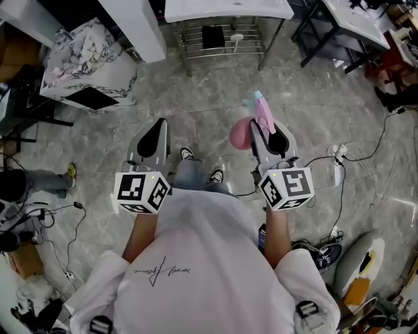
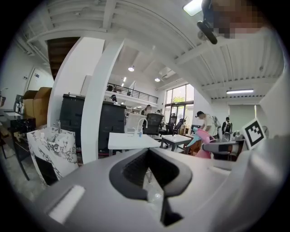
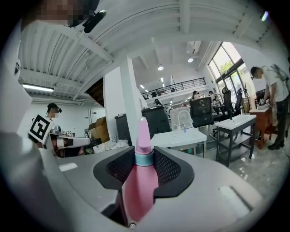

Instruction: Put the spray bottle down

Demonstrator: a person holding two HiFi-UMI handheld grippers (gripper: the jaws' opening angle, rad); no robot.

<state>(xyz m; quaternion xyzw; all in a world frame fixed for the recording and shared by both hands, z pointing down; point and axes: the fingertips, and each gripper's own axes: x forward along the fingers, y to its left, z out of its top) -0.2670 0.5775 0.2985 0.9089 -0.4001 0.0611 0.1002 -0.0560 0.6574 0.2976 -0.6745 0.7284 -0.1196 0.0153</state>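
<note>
The fingers [image 3: 171,168] of the right gripper [image 3: 144,168] squeeze the pink spray bottle [image 3: 141,188], which pokes out forward between them, so carry it gently to the white surface [image 1: 215,8] ahead of them, wait until it rests there, then let go; the left gripper [image 2: 149,176] has open, empty fingers.

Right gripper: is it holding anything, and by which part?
Yes. The right gripper clamps a pink spray bottle, its pads on either side of the neck at the blue collar. The left gripper holds nothing.
</note>
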